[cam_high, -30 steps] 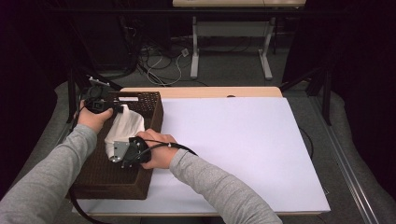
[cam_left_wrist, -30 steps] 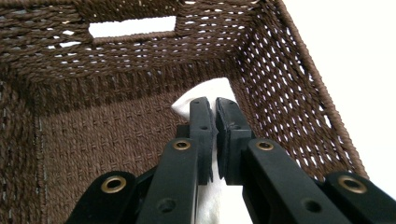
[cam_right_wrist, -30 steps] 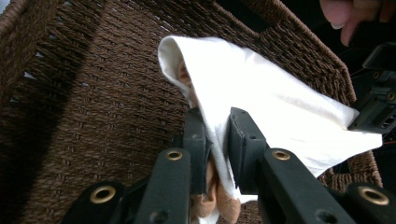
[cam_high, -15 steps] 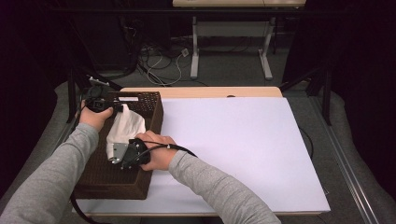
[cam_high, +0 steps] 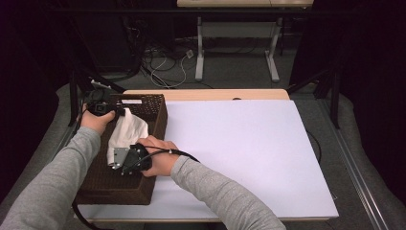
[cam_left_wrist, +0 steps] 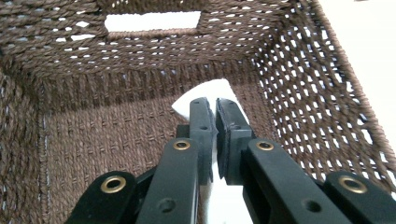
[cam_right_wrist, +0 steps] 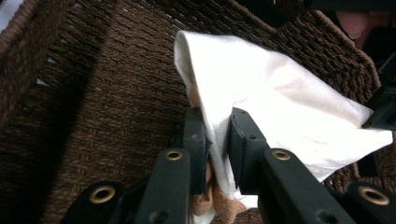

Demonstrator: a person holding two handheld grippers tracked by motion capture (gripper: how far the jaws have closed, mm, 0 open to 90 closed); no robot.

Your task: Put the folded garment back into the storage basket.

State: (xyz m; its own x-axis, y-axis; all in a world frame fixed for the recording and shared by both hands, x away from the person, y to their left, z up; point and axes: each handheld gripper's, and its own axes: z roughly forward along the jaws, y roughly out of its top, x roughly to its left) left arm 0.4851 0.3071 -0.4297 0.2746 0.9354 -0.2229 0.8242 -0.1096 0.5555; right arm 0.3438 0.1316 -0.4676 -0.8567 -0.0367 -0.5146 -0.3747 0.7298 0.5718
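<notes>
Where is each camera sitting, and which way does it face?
High view: above the person's side, facing forward and down on the table; both forearms enter from below.
Left gripper view: on the left gripper, facing into the basket; its black jaws show.
Right gripper view: on the right gripper, facing across the basket; its jaws show.
Shared: both gripper views show the white cloth pinched between jaws.

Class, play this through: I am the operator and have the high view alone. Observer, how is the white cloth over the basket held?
Observer: The right gripper is shut on a fold of the white cloth.
Operator: Anything else in that pinch?
Observer: A tan piece hangs under the cloth, between the fingers.
Operator: And the left gripper?
Observer: The left gripper is shut on the cloth too, pointing down into the basket.
</notes>
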